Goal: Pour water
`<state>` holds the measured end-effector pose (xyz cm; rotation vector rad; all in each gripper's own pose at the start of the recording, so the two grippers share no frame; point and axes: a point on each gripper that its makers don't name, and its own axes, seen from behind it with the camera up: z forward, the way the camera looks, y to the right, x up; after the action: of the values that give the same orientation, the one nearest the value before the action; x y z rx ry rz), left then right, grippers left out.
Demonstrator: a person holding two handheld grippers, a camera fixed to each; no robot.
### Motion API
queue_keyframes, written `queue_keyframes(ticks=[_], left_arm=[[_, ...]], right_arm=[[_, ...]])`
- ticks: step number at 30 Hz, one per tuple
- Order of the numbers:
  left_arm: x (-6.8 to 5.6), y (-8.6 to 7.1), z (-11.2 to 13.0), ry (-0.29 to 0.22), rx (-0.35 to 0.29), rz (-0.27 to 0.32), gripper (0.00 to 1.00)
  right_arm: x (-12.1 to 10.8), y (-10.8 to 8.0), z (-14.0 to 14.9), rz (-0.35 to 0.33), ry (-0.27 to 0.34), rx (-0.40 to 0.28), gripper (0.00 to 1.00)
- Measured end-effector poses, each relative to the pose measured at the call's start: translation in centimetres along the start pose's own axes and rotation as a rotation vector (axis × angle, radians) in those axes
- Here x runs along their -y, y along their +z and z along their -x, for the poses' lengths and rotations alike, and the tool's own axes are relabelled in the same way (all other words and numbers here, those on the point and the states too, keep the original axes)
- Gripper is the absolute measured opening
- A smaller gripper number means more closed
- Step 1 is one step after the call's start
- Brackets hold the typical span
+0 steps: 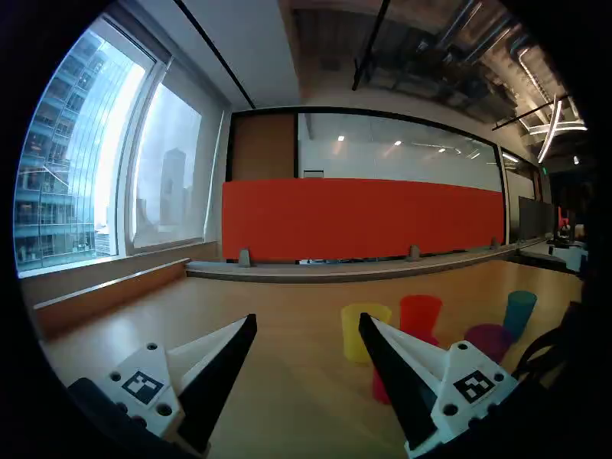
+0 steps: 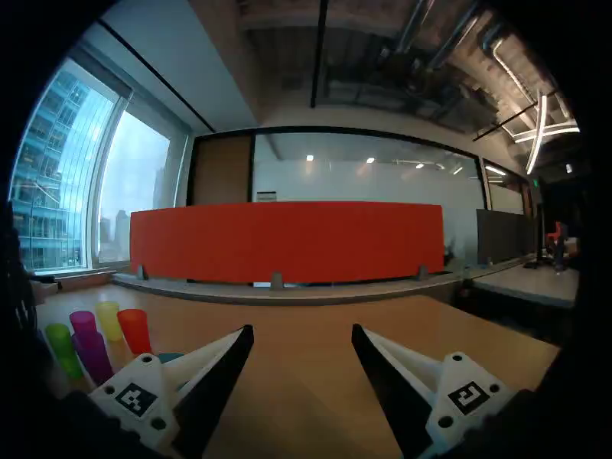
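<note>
Currently released, left gripper (image 1: 306,320): fingers spread wide, nothing clamped between them, poised low over the wooden table (image 1: 306,413). Ahead and right of the fingers in the left gripper view, a cluster of plastic cups upright on the table:
- yellow cup (image 1: 353,330), partly hidden behind the right-hand finger;
- red cup (image 1: 422,312), just beside the yellow one;
- purple cup (image 1: 486,340), farther right;
- teal cup (image 1: 520,307), behind the purple one.

Low beside the same finger, part of another red item, too hidden to identify. Contents of the cups not discernible. No finger touching any cup.

Likewise released, right gripper (image 2: 301,330): fingers parted, empty, only bare tabletop between them. Seen in the right gripper view, the cups grouped at the far left edge, well apart from the fingers, with a green cup (image 2: 61,348) outermost.

Beyond the table, an orange partition (image 1: 359,218) along the far edge, and a large window (image 1: 84,183) to the left.
</note>
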<state>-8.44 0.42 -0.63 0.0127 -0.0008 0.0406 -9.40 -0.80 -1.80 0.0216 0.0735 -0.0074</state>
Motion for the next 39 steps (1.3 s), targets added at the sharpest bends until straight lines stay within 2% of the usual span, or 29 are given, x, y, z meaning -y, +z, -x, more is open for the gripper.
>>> queue_keyframes(ticks=[18,39], left_arm=[[0.1,0.0,-0.1,0.001,0.0,0.0,1.0],[0.1,0.0,-0.1,0.001,0.0,0.0,0.99]], right_arm=[[0.0,0.4,1.6,0.006,-0.013,0.037,0.99],[0.3,0.1,1.6,0.001,-0.016,0.04,0.99]])
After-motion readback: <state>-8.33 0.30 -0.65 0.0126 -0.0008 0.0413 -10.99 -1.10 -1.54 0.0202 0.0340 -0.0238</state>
